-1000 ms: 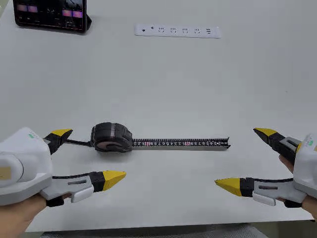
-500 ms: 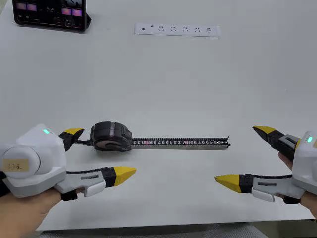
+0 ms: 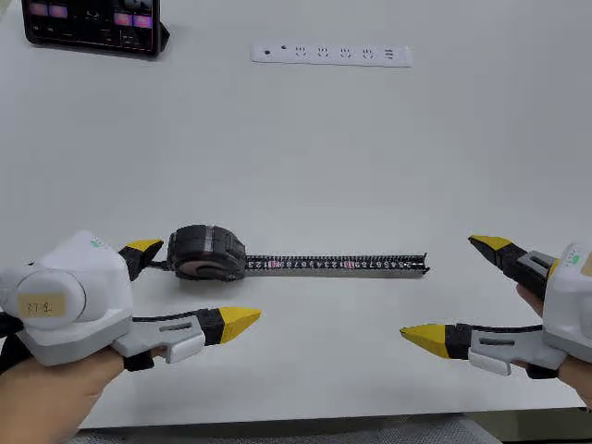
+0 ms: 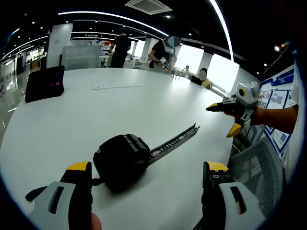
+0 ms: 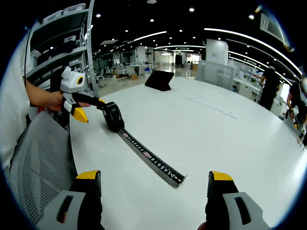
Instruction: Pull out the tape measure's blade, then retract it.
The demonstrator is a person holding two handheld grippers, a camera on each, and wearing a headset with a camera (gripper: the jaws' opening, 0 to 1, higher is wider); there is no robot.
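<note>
Your left hand-held gripper (image 3: pixel 195 283) and right hand-held gripper (image 3: pixel 451 288) both gape wide and empty; the tape measure (image 3: pixel 207 253) lies near-left on the bench (image 3: pixel 305 148), so grip its rigid, probably weighty case (image 4: pixel 121 159) and pinch the thin, springy blade (image 3: pixel 338 265) at its right-end hook (image 3: pixel 425 265).

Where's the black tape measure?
In the head view, the round black tape measure case lies left of centre on the white table, just ahead of the left tool.
</note>
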